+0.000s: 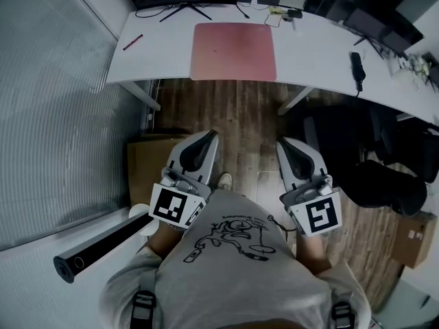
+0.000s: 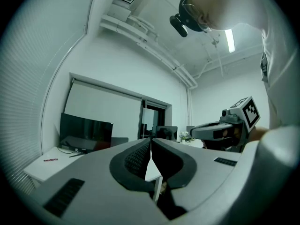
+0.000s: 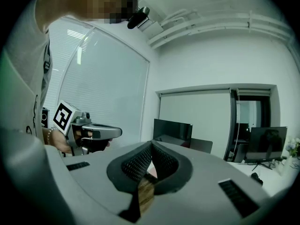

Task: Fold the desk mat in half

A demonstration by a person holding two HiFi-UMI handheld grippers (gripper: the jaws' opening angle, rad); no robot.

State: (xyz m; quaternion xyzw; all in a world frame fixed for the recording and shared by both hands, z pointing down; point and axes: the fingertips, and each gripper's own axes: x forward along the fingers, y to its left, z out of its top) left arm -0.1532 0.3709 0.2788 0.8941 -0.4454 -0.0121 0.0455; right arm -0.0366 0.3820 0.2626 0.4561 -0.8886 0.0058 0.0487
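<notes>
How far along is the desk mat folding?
Nothing is done yet: the pink desk mat lies flat on the white desk. Nothing is in hand: the left gripper and right gripper are shut, empty, short of the desk. The whole fold remains.

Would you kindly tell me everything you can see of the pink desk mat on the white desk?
The desk mat is a pinkish-red rectangle with rounded corners, thin and matte, seemingly soft leatherette. It lies flat and unfolded on the white desk, its near edge close to the desk's front edge, in front of the monitor stand. Nothing rests on it; only the desk touches it.
</notes>
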